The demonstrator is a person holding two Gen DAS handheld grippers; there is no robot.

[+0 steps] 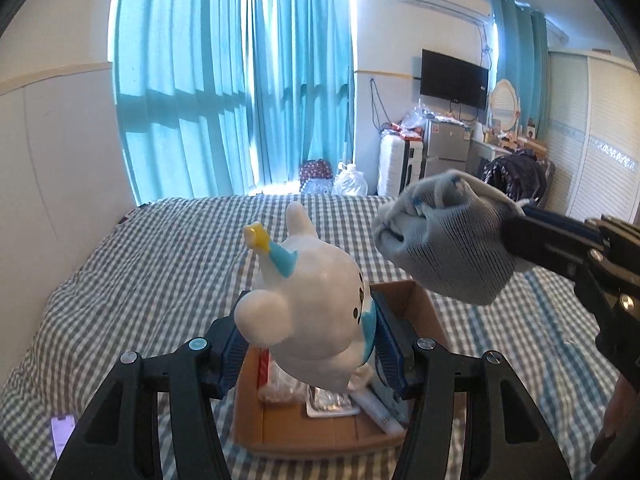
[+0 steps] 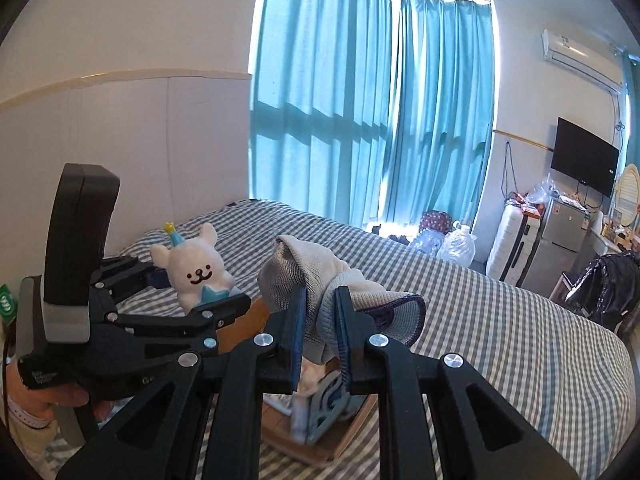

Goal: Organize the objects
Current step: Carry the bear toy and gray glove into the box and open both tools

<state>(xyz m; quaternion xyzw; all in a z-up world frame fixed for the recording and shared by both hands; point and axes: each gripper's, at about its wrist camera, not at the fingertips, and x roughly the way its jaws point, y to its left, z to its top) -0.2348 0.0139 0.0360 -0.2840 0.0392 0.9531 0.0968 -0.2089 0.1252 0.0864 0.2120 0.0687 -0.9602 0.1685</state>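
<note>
My left gripper (image 1: 310, 340) is shut on a white toy animal (image 1: 316, 304) with a blue party hat, held up above a cardboard box (image 1: 320, 436) on the checked bed. The same toy (image 2: 196, 272) shows its smiling face in the right wrist view, clamped in the left gripper (image 2: 196, 300). My right gripper (image 2: 320, 320) is shut on a grey knitted glove (image 2: 296, 276), which bunches over the jaws. From the left wrist view that glove (image 1: 444, 240) hangs at the right with the right gripper (image 1: 516, 236) pinching it. Both held things are in the air over the box (image 2: 320, 440).
The box holds packets and a white tube (image 1: 376, 408). A phone (image 1: 62, 436) lies on the checked bedspread (image 1: 140, 280) at the lower left. Blue curtains (image 1: 224, 92), a suitcase (image 1: 398, 168), a small fridge (image 1: 444, 144) and a wall television (image 1: 454, 78) stand beyond the bed.
</note>
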